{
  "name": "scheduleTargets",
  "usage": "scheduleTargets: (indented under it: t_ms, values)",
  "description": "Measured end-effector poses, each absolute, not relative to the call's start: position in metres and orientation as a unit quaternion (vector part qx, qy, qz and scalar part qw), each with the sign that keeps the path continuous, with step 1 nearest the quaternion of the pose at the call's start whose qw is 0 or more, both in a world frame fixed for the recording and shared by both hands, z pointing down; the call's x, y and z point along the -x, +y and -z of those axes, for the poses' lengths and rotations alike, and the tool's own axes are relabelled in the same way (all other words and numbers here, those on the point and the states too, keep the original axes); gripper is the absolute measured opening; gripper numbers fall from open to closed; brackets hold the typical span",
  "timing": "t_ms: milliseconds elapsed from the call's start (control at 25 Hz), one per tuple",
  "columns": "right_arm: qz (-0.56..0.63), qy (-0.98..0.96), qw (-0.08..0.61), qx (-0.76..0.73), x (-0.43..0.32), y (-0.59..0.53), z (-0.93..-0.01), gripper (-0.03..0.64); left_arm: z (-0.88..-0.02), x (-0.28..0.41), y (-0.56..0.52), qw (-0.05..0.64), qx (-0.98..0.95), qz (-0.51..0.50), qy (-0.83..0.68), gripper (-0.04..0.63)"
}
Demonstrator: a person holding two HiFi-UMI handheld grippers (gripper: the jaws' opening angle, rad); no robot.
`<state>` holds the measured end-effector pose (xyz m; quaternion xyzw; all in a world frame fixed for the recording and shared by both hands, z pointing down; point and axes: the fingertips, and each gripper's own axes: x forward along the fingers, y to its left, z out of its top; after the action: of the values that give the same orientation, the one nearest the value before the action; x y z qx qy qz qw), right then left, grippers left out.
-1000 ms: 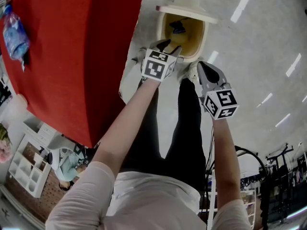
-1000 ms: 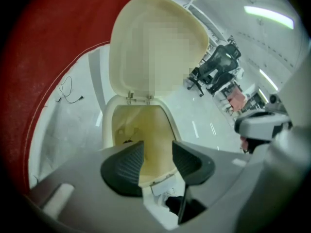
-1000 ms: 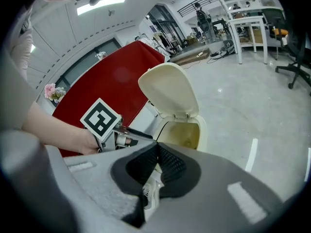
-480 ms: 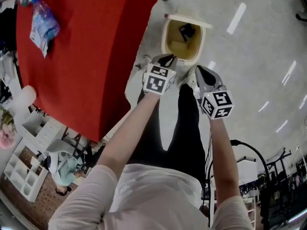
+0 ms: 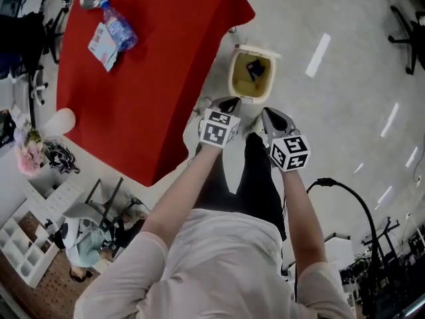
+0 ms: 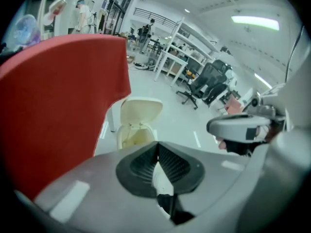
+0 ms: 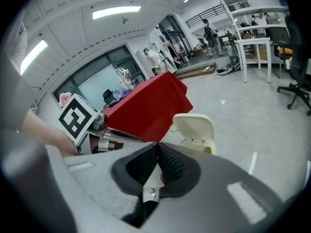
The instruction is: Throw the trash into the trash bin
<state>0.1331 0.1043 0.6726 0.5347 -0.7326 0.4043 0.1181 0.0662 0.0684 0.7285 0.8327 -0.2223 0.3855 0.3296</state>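
Note:
The cream trash bin (image 5: 234, 78) stands on the floor beside the red-draped table, lid open, with a dark piece of trash (image 5: 257, 70) lying inside. Both grippers hang above the floor on the near side of the bin, pointing down toward it. My left gripper (image 5: 229, 103) has just been closing and its jaws are shut with nothing between them (image 6: 157, 144). My right gripper (image 5: 271, 116) is to its right, jaws also shut and empty (image 7: 156, 144). The bin (image 6: 138, 125) shows beyond the left jaws, and the bin (image 7: 197, 129) beyond the right ones.
The red tablecloth (image 5: 153, 65) hangs close on the left of the bin. A plastic bottle (image 5: 119, 28) and a paper packet (image 5: 101, 45) lie at the table's far end. A black cable (image 5: 352, 205) arcs at the right. Office chairs (image 6: 206, 84) stand farther off.
Both grippers have risen away from the bin, which now looks smaller and farther below. The left jaws have closed. More of the table has come into view.

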Motion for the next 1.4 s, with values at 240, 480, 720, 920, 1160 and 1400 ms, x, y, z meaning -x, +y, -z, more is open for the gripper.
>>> scheduleTargets:
  t_ms: [240,480,720,920,1160,1400]
  values:
    - [-0.386,-0.745,0.125,-0.53,-0.126,0.108,-0.615,0.0,-0.652,-0.056,0.072,0.323,-0.844,-0.367,-0.219,0.006]
    - [-0.365,-0.753,0.125,-0.533,-0.119,0.114,-0.556,0.002,-0.582,-0.045,0.073,0.295,-0.866,-0.344,-0.212,0.006]
    - [-0.35,-0.763,0.121,-0.529,-0.105,0.123,-0.52,0.001,-0.542,-0.04,0.079,0.298,-0.872,-0.328,-0.207,0.007]
    - [-0.339,-0.771,0.118,-0.526,-0.114,0.133,-0.502,0.0,-0.526,-0.051,0.091,0.285,-0.875,-0.33,-0.211,0.008]
    - [-0.32,-0.79,0.119,-0.51,-0.127,0.14,-0.483,0.002,-0.508,-0.044,0.096,0.29,-0.864,-0.323,-0.254,0.006]
    - [-0.3,-0.815,0.115,-0.482,-0.125,0.13,-0.459,0.001,-0.478,-0.026,0.08,0.296,-0.856,-0.289,-0.309,0.006]
